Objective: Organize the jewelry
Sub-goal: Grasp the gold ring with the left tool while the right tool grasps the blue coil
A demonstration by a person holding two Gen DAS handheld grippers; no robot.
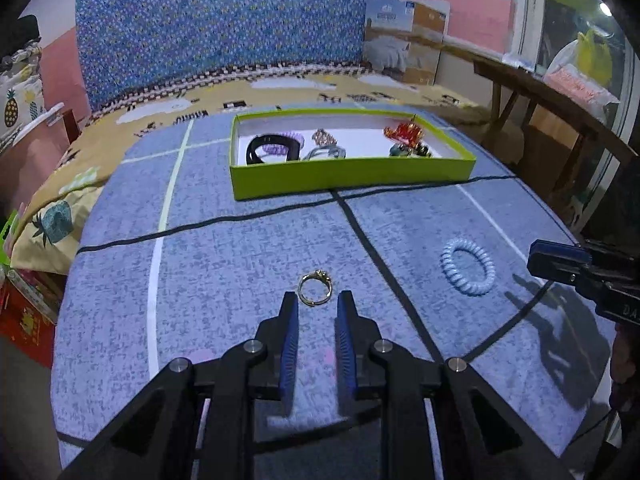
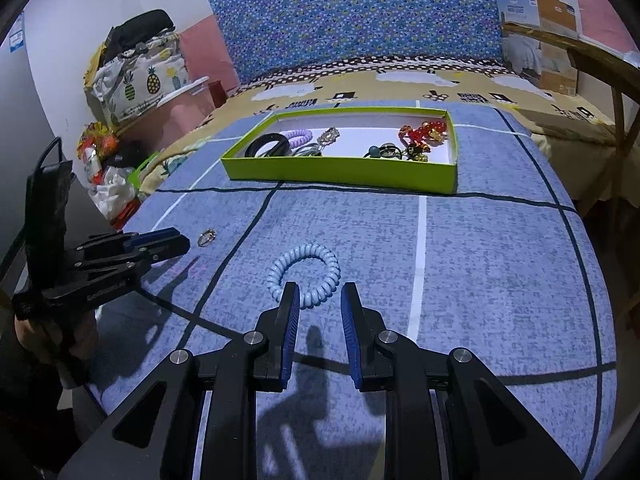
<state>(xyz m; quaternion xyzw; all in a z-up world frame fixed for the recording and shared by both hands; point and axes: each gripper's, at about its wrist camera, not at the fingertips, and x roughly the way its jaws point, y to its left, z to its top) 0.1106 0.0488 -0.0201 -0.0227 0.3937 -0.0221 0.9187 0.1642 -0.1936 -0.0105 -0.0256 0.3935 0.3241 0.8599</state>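
Note:
A gold ring [image 1: 315, 288] lies flat on the blue cloth just ahead of my left gripper [image 1: 318, 300], whose jaws stand open with nothing between them. A pale blue coil hair tie [image 2: 305, 276] lies right in front of my right gripper [image 2: 319, 292], also open; its left fingertip overlaps the coil's near edge. In the left wrist view the coil hair tie [image 1: 468, 266] is to the right, next to the right gripper [image 1: 558, 262]. The ring [image 2: 207, 237] shows just beyond the left gripper [image 2: 176, 240] in the right wrist view. A green tray [image 1: 352, 174] farther back holds several hair ties and trinkets.
The table cloth [image 2: 500, 280] is blue with black and white lines. Behind the green tray [image 2: 340, 174] lies a yellow patterned blanket [image 2: 400, 80] and a blue dotted panel [image 2: 360, 12]. Bags and boxes are piled at the left [image 2: 136, 76]; a wooden frame [image 1: 540, 92] stands at the right.

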